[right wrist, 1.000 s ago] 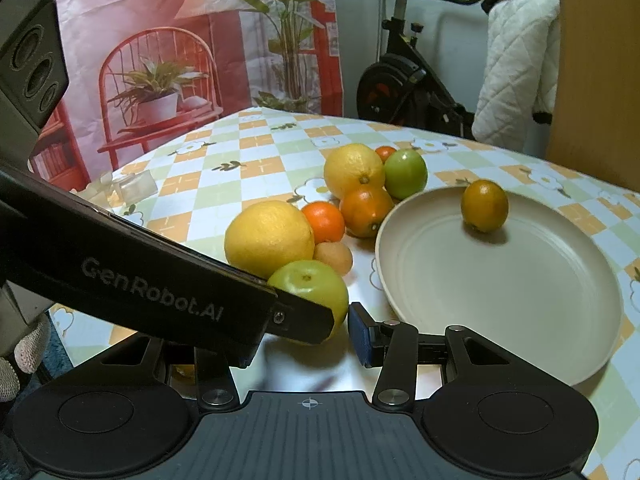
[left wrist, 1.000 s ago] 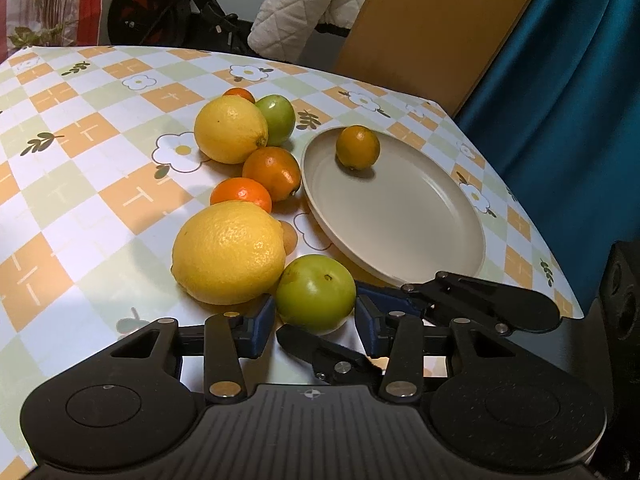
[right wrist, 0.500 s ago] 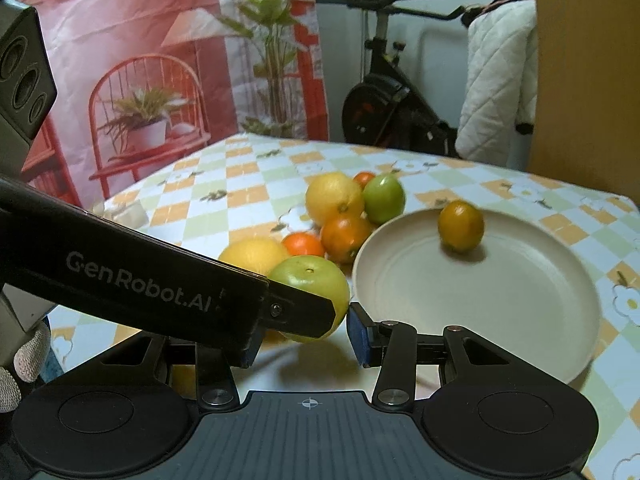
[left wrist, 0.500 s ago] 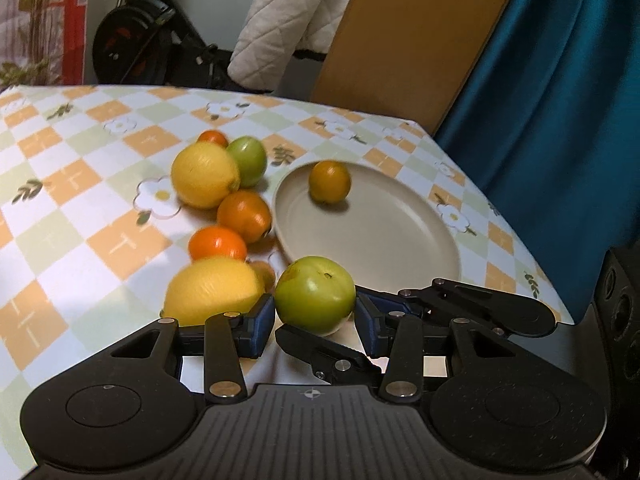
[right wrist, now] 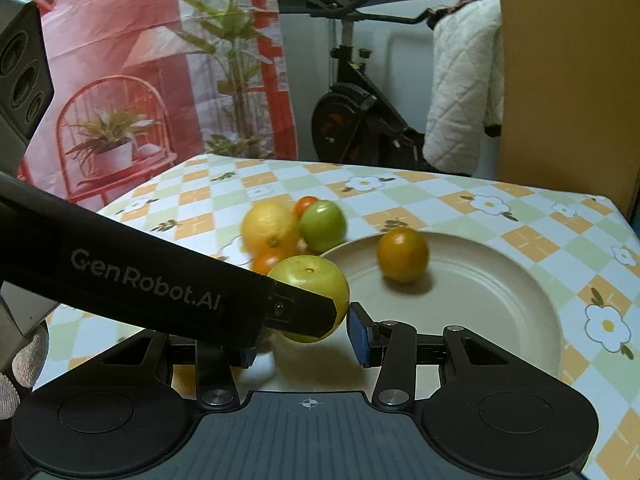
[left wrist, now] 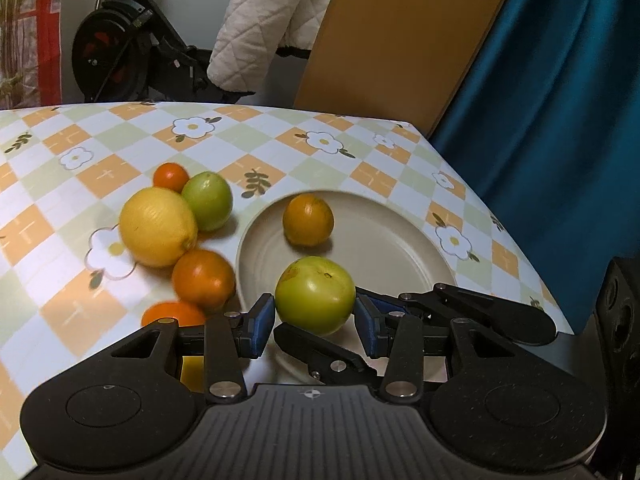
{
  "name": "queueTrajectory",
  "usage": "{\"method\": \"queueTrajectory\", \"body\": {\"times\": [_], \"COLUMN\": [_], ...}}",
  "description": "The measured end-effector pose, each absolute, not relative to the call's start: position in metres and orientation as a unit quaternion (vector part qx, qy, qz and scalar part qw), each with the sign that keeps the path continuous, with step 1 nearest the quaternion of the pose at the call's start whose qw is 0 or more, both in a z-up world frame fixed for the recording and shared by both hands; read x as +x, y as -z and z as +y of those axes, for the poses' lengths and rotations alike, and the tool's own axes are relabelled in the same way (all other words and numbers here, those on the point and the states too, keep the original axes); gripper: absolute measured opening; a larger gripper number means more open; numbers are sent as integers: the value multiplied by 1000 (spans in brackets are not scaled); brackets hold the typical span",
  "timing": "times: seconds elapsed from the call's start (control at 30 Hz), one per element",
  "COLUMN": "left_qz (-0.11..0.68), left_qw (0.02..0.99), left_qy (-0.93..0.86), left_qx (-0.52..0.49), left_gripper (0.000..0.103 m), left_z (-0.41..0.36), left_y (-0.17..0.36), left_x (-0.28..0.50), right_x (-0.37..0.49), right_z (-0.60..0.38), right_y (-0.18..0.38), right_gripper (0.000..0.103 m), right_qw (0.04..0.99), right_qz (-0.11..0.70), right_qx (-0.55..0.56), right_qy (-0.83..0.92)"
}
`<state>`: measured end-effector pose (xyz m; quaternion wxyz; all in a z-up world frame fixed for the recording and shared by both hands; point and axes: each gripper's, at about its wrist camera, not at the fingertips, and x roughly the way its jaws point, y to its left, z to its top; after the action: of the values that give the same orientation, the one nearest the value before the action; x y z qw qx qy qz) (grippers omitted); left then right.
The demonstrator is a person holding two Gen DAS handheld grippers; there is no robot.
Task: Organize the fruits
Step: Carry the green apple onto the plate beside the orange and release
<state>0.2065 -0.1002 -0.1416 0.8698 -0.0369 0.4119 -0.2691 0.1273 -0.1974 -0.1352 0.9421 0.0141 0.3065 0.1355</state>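
One orange (left wrist: pixel 308 220) is seen lying in the beige plate (left wrist: pixel 404 240), near its far rim. Two green fruits are counted: one (left wrist: pixel 208 201) on the table (left wrist: pixel 280 140) beside a lemon (left wrist: pixel 158 227), one (left wrist: pixel 315 295) pinched by both the left gripper (left wrist: pixel 315 318) and right gripper (right wrist: pixel 304 336) (jaws partly closed), held above the plate's near-left rim.

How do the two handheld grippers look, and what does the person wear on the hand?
Both grippers are matte black, with ribbed bases, round side discs and silver pivot screws. The left gripper and right gripper have blue finger pads. One black bar reads "GenRobot.AI". A light knitted glove shows. No cables visible.
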Motion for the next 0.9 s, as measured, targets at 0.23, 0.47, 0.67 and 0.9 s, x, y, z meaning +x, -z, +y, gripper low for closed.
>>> {"method": "queueTrajectory", "body": {"times": [0.23, 0.47, 0.67, 0.9], "left_qz": [426, 432, 429, 417], "left_qw": [866, 867, 871, 879], "left_qy": [260, 247, 240, 229], "left_qx": [-31, -27, -22, -10], "left_gripper": [46, 46, 46, 46], "left_z": [-115, -115, -117, -119], "left_y": [151, 158, 160, 156], "left_x": [233, 246, 252, 251], "right_x": [156, 175, 182, 184], "right_z": [-209, -206, -203, -199], "right_y": [145, 155, 157, 155], "right_gripper": [40, 40, 40, 41], "right_qw": [940, 936, 935, 934], "right_qz": [318, 331, 332, 337], "right_qx": [13, 5, -1, -5], "right_qy": [-121, -121, -122, -118]}}
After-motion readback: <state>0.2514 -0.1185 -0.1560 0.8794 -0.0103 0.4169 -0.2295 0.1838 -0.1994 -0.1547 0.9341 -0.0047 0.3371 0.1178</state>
